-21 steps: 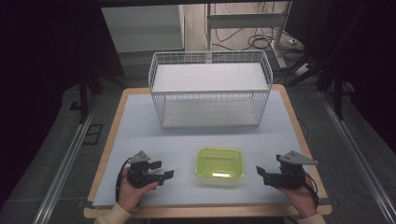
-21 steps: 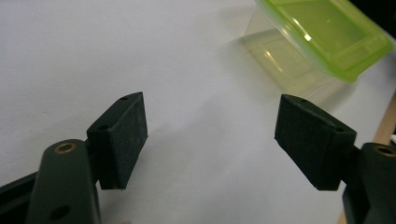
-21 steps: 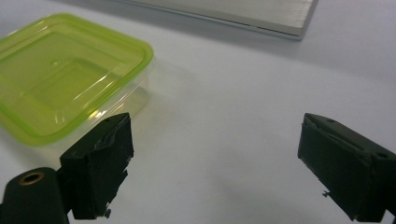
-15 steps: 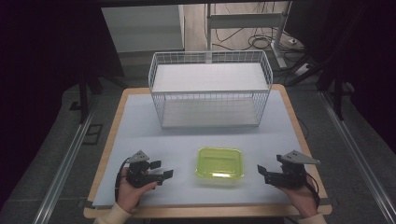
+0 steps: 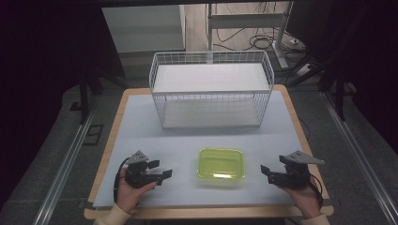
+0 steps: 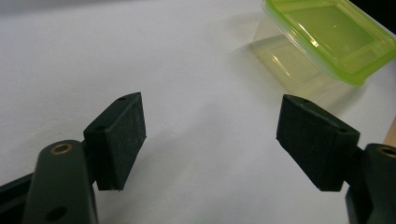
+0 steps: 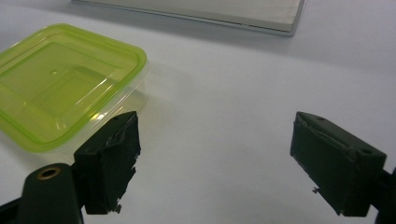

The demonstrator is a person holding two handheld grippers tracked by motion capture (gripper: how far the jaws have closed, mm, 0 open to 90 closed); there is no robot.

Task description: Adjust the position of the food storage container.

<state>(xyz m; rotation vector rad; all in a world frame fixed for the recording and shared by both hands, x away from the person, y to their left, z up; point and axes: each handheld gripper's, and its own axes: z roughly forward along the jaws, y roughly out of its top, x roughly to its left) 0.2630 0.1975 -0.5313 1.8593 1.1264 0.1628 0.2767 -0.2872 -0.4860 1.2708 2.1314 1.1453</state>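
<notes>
No real change over the last moment: left claw [image 5: 162, 175] and right claw [image 5: 266, 172] both gaping, empty, flanking lidded green container [image 5: 220, 164]; grasp not begun.

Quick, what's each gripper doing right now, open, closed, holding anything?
Left gripper: open, holding nothing.
Right gripper: open, holding nothing.

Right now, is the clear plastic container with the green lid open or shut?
Shut. The clear plastic container with the green lid has that lid seated flat across its rim, seen in both gripper views. Contents: none visible through the lid.
</notes>
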